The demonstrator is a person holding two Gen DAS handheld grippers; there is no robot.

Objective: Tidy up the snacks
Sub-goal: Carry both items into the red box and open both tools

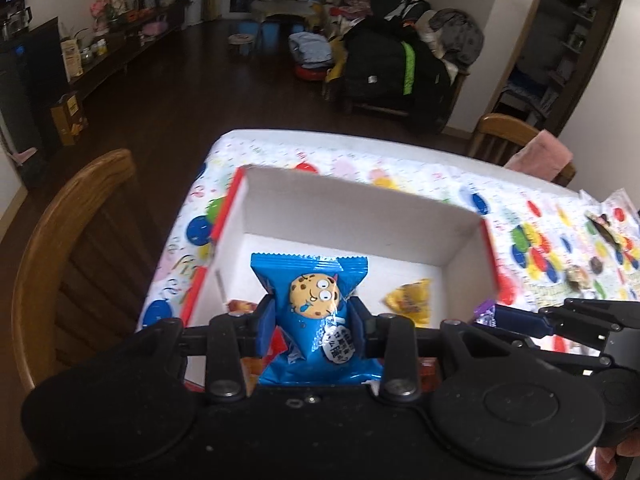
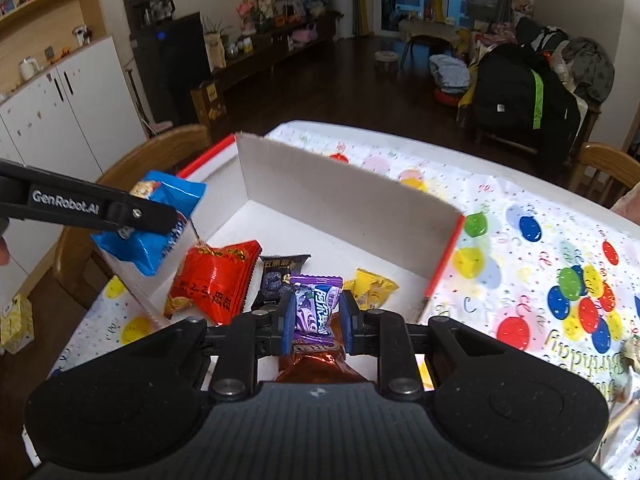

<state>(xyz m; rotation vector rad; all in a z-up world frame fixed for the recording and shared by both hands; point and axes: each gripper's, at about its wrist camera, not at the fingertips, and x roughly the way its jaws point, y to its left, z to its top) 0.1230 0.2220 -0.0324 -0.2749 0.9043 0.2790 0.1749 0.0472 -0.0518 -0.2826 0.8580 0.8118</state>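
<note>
A: Status? How far w/ the snacks?

B: Partway, I'd say. My left tongs (image 1: 314, 320) are clamped on the blue cookie packet (image 1: 316, 312), held above the near-left edge of the white box (image 1: 360, 204). Not dropped in yet.

A: And the right?

B: Right tongs (image 2: 316, 316) are closed on a purple candy (image 2: 316, 304), also over the near side of the box. So 2 items in the air atm.

A: What's already in?

B: From the right cam I count 4 on the box floor: red packet (image 2: 212, 284), small black packet (image 2: 278, 280), yellow candy (image 2: 372, 286), plus a brown foil packet (image 2: 316, 356) right under my right tongs. Can't tell if that one's fully inside, tongs block it.

A: What's left?

B: A few wrapped bits still out on the balloon tablecloth (image 1: 532, 240), far right in the left cam, e.g. a clear wrapper (image 1: 608, 228) and some small sweets (image 1: 578, 276). Too blurry to count. So imo: release these 2, then go fetch the rest from that side. Box has plenty of bare floor at the back.
</note>
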